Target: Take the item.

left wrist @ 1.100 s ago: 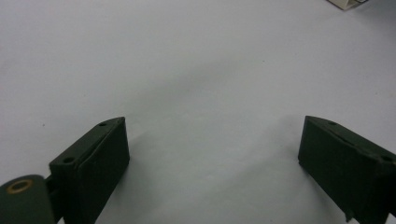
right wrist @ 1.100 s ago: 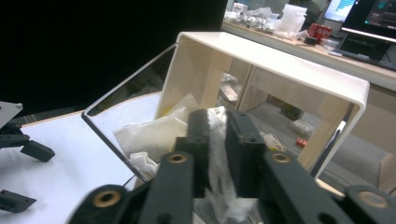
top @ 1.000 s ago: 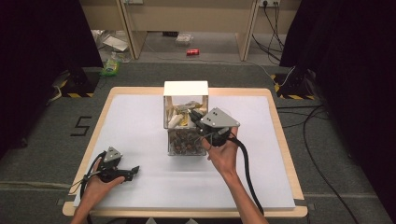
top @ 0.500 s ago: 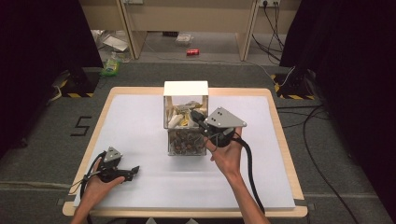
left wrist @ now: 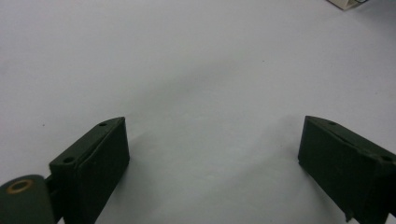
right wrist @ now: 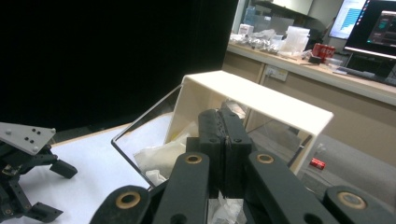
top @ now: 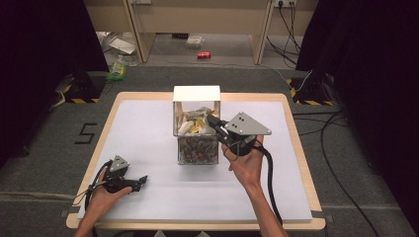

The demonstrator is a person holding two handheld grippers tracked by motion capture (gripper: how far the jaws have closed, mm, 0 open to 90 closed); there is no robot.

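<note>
A clear box with a white top panel stands in the middle of the table. Its rear part holds white and yellow packets, and its front part holds dark small items. My right gripper is held up at the box's right side, with its tips over the rear part. In the right gripper view its jaws are pressed together in front of the white panel, and I see nothing between them. My left gripper rests on the white table surface near the front left, open and empty.
The white mat covers a wooden table whose edge shows on the right. A black cable trails from the right gripper toward the front. On the floor beyond the table lie a red can and some litter.
My right gripper has drifted slightly to the right beside the box, still shut. The left gripper has not moved.
</note>
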